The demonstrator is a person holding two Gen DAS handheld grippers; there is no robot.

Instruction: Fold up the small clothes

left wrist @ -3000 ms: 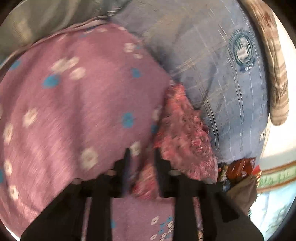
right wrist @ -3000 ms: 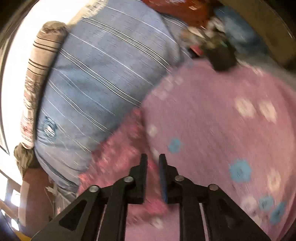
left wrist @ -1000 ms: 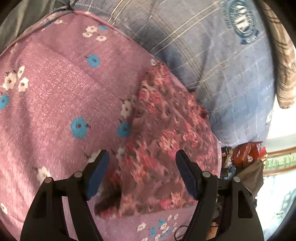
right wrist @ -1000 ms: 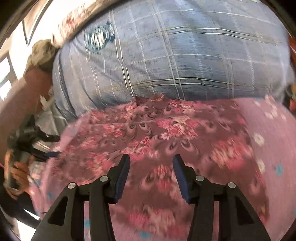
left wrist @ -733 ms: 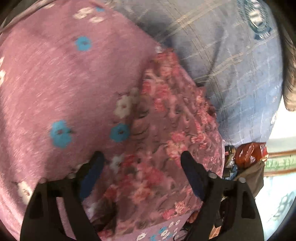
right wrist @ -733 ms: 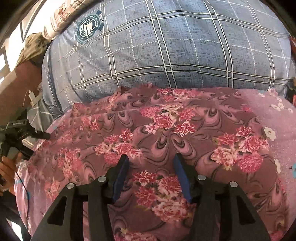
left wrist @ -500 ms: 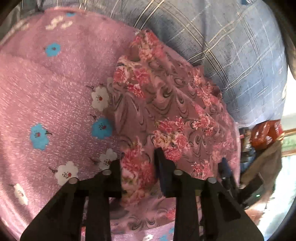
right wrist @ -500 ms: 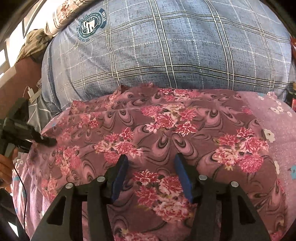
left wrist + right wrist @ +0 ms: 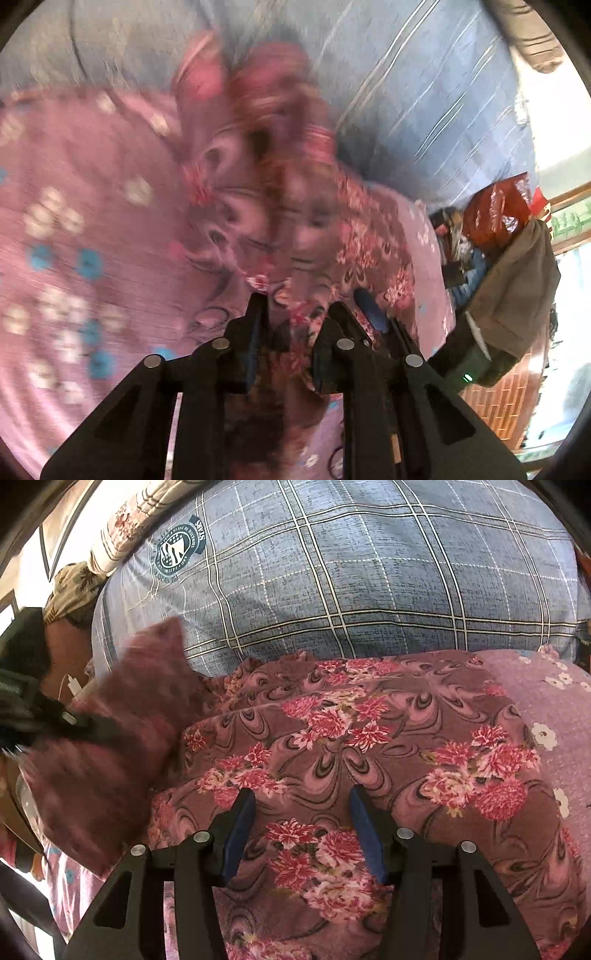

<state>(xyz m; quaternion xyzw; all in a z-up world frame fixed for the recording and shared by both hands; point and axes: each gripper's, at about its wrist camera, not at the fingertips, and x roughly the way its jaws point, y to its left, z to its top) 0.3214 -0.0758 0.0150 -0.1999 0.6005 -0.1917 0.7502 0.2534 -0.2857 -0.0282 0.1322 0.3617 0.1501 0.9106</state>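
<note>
Lifted since the last look, one end of the floral cloth [image 9: 369,738] now swings up and across in our left gripper [image 9: 291,310], whose jaws have just been closing and now clamp a bunch of it. We judge a fold is under way. Its remaining part lies flat on the pink sheet [image 9: 554,709], below the blue pillow [image 9: 369,572]. Our right gripper [image 9: 301,812] hovers above it, jaws apart, holding nothing.

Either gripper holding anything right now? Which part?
Left gripper is shut on the maroon floral cloth garment, pinching its left edge, lifted in a fold. Right gripper is open over the garment's middle, holding nothing.
</note>
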